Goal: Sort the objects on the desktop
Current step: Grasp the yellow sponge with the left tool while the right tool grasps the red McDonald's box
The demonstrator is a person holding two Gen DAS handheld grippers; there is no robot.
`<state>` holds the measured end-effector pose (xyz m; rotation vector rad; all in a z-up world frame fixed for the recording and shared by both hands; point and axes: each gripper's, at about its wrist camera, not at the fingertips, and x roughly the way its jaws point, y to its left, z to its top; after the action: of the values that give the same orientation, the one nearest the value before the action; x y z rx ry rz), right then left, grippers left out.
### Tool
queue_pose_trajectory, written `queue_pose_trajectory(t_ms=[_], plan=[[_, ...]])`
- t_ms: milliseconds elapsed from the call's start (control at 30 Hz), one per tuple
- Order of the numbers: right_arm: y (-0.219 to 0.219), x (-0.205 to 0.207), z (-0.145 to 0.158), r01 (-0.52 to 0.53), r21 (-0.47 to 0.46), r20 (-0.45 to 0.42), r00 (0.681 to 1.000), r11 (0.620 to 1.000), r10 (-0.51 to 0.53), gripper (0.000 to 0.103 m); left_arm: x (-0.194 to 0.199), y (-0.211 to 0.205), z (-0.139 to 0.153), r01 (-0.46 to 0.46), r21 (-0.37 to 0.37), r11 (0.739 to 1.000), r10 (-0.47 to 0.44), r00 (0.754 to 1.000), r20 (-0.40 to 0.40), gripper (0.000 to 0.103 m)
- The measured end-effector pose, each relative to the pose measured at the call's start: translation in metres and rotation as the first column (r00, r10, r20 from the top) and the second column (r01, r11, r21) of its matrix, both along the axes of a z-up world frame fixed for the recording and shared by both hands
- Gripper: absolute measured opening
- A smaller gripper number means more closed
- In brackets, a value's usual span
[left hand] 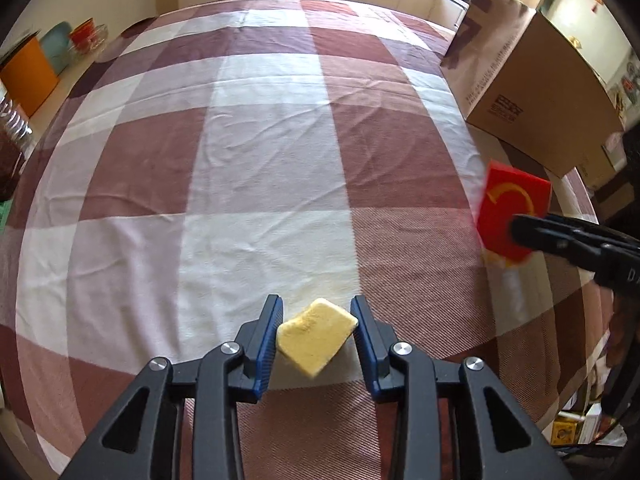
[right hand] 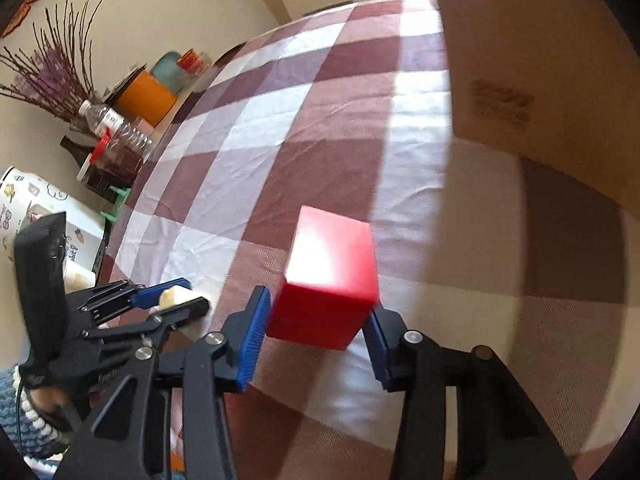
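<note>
Now yellow sponge [left hand: 316, 335] sits between left claw [left hand: 317, 338] pads.

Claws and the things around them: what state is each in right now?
Left claw: shut on yellow sponge.
Right claw: shut on red box, held above the cloth.
Cardboard box: resting on the table, closed as far as visible.
Tablecloth: spread, slightly wrinkled.

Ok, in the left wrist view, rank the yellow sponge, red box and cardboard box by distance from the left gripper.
1. Yellow sponge: between the left gripper fingers.
2. Red box: off to the right, gripped by the right gripper.
3. Cardboard box: far right, at the table's edge.
</note>
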<state>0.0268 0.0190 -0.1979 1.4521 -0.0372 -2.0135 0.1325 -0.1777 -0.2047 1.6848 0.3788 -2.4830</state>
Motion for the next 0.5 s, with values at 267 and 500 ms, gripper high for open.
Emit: queue_pose_trajectory(t_ms=[267, 500], plan=[[0.031, 0.003, 0.011, 0.003, 0.193, -0.116, 0.993, 0.981, 0.020, 0.051, -0.010, 0.011, -0.001, 0.030, -0.055, 0.998, -0.029, 1.000, 0.011, 0.041], [0.029, -0.004, 0.002, 0.062, 0.214, -0.149, 0.988, 0.975, -0.030, 0.075, -0.020, 0.018, -0.005, 0.046, -0.086, 0.995, -0.045, 0.999, 0.018, 0.048]])
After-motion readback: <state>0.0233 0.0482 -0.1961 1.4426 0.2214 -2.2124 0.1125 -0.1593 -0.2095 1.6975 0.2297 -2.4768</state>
